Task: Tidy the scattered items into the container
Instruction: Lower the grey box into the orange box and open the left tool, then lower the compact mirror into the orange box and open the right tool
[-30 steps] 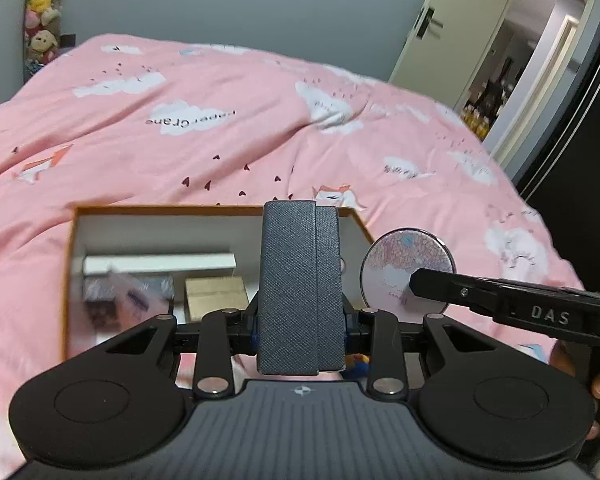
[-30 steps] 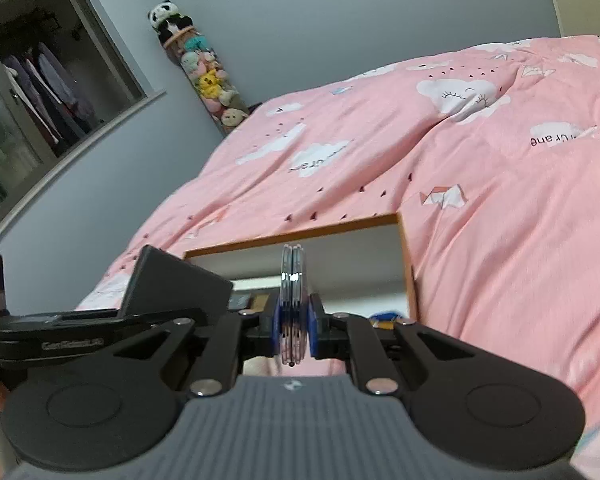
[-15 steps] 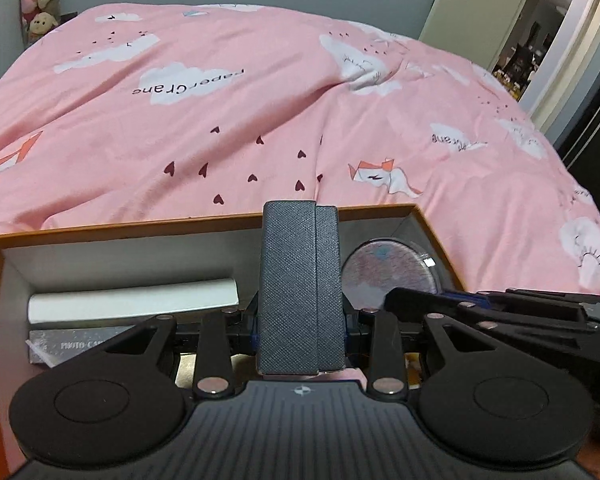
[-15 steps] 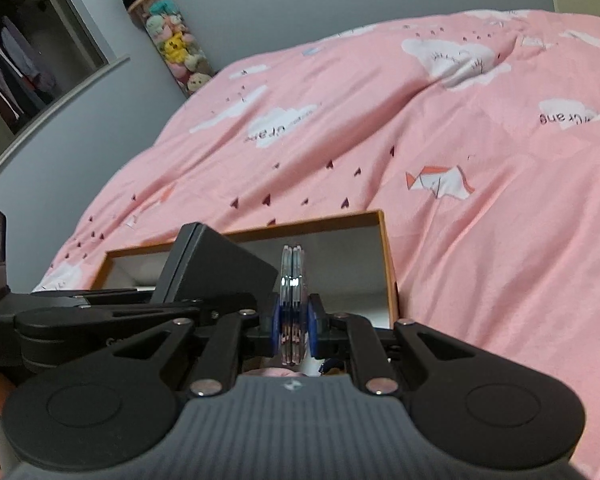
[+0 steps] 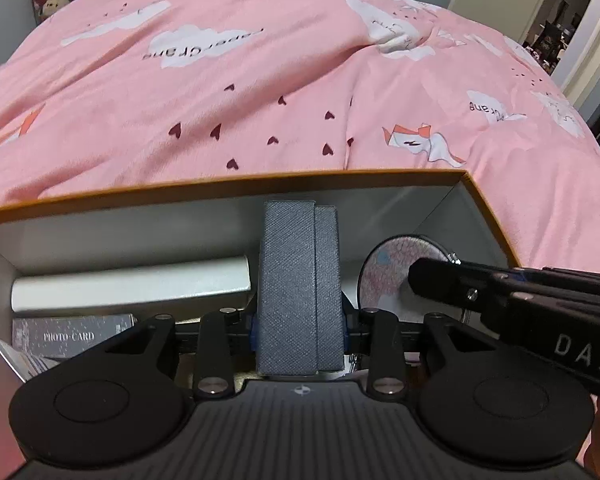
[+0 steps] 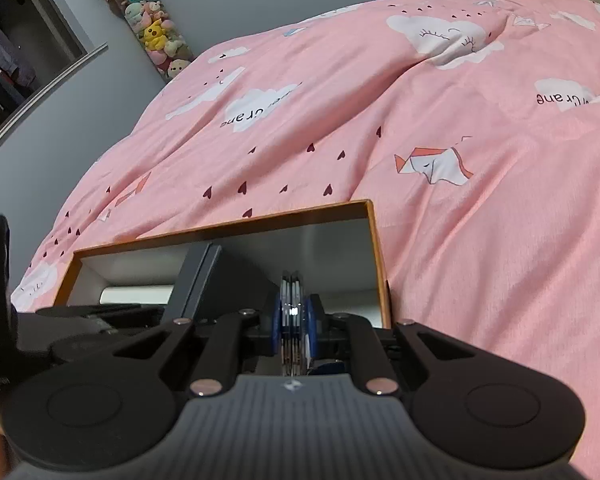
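Note:
My left gripper [image 5: 299, 336] is shut on a dark grey textured case [image 5: 298, 280], held upright inside the orange-rimmed cardboard box [image 5: 220, 190]. My right gripper [image 6: 293, 320] is shut on a round pink compact mirror [image 6: 291, 312], seen edge-on, low in the box's right end [image 6: 376, 264]. In the left wrist view the mirror [image 5: 392, 272] shows face-on to the right of the case, with the right gripper's fingers [image 5: 452, 284] across it. The grey case [image 6: 204, 280] also shows in the right wrist view, left of the mirror.
Inside the box lie a long white box [image 5: 132, 284], a grey "PHOTO-CARD" pack [image 5: 72, 334] and a plastic sleeve [image 5: 16, 356]. The box sits on a pink duvet [image 5: 300, 92]. A doorway [image 5: 556, 28] is at the far right, a plush-toy tube [image 6: 152, 28] by the wall.
Both grippers have moved forward and down into the box with their items. The case and the mirror now sit below the box rim.

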`<move>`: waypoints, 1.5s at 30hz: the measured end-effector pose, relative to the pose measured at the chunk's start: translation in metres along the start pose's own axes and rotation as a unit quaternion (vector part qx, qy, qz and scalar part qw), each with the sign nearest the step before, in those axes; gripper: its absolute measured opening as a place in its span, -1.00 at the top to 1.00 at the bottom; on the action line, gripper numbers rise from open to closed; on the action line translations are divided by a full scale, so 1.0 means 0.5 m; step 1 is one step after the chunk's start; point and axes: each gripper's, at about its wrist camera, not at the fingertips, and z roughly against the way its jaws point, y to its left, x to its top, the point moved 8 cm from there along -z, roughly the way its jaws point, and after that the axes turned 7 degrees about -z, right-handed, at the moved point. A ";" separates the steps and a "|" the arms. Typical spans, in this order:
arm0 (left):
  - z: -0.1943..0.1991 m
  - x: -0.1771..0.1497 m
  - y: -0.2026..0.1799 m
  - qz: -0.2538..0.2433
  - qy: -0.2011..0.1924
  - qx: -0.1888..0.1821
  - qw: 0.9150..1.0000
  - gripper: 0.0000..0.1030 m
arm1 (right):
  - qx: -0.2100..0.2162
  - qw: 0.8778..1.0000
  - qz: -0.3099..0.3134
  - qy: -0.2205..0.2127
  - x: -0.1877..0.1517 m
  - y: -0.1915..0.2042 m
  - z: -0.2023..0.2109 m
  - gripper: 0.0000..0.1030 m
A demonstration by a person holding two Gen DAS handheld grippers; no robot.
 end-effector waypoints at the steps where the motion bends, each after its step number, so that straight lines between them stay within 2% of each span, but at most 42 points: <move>1: -0.002 -0.002 0.002 0.006 0.001 -0.003 1.000 0.26 | -0.001 1.000 0.000 -0.001 0.000 0.001 -0.001 0.72; 6: 0.002 -0.008 0.007 0.014 0.005 -0.009 1.000 0.22 | -0.009 1.000 0.002 -0.001 0.000 0.006 -0.004 0.72; 10: 0.015 -0.006 0.010 0.021 -0.002 -0.017 1.000 0.08 | -0.014 1.000 0.005 -0.002 -0.001 0.006 -0.006 0.72; 14: 0.027 -0.006 0.014 0.030 -0.002 -0.026 0.999 0.07 | -0.019 1.000 0.009 -0.001 -0.001 0.007 -0.006 0.72; 21: 0.103 -0.001 0.033 0.033 -0.048 -0.038 0.998 0.06 | -0.032 0.999 0.016 -0.005 0.002 0.027 -0.006 0.72; 26: 0.154 -0.021 0.053 0.008 -0.063 -0.002 0.998 0.06 | -0.053 0.998 0.020 -0.001 0.002 0.047 -0.024 0.72; 29: 0.176 -0.040 0.061 -0.010 -0.067 0.007 0.998 0.06 | -0.060 0.998 0.016 0.003 0.000 0.051 -0.040 0.72; 36: 0.193 -0.082 0.060 -0.043 -0.064 0.015 0.997 0.06 | -0.059 0.998 -0.006 0.022 -0.014 0.061 -0.079 0.71; 45: 0.179 -0.113 0.067 -0.033 -0.049 0.004 0.998 0.06 | -0.057 0.997 -0.031 0.042 -0.029 0.043 -0.102 0.71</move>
